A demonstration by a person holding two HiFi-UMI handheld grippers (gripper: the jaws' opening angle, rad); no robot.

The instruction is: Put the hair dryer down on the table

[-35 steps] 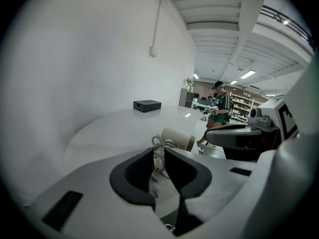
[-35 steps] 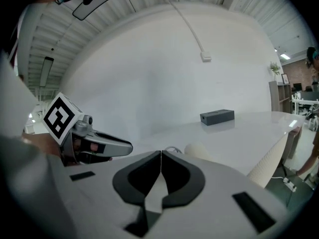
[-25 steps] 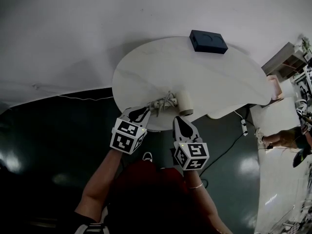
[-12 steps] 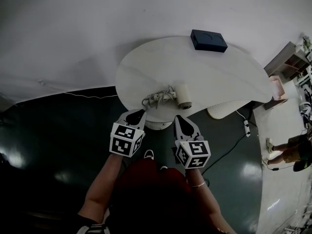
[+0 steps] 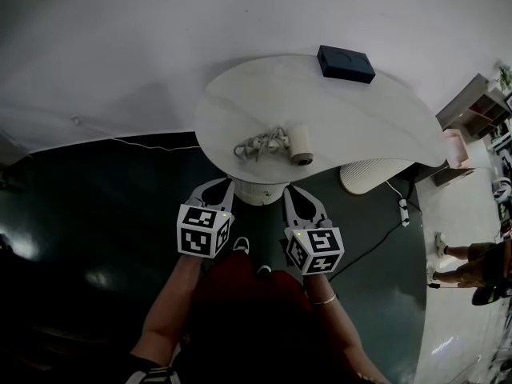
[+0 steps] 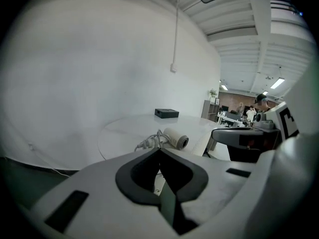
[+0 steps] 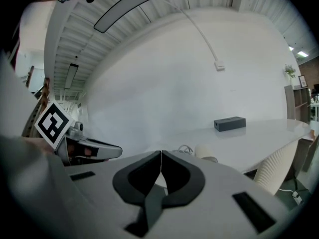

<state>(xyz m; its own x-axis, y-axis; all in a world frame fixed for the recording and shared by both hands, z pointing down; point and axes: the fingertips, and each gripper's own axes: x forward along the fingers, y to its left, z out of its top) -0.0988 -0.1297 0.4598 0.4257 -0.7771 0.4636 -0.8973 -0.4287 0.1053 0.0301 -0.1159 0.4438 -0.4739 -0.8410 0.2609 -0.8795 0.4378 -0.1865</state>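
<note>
Since the white table (image 5: 376, 126) is the biggest thing in the head view, I start there. It has a rounded top over dark floor, a pale wall behind it and a ribbed white stand (image 5: 370, 174) tucked under its near right rim.

Next in size are my tongs. Both hang off the table, short of its near edge, over the floor and near my body. The left gripper (image 5: 220, 185) has just finished closing. Its pads meet in a thin seam with nothing between them. The right gripper (image 5: 294, 192) is pressed together the same way and is also empty. My read is that neither needs to be anywhere near the load now, so they sit clear of it and the put-down step looks done.

A dark flat box (image 5: 346, 64) sits at the far rim, well apart from everything else and no part of this job.

The hair dryer (image 5: 299, 144) lies on its side on the tabletop, near the front edge and in from the rim. It touches neither gripper. On its side it probably won't roll far, since the bundle next to it blocks that way. Its long axis runs from the table's middle toward the near rim. The open round mouth faces me, angled a bit to my right. I can't make out the handle.

The smallest thing is the pale cord (image 5: 260, 145), bunched in loops just beside the barrel on its left and touching it. It is all on the top, with none hanging over the edge.
</note>
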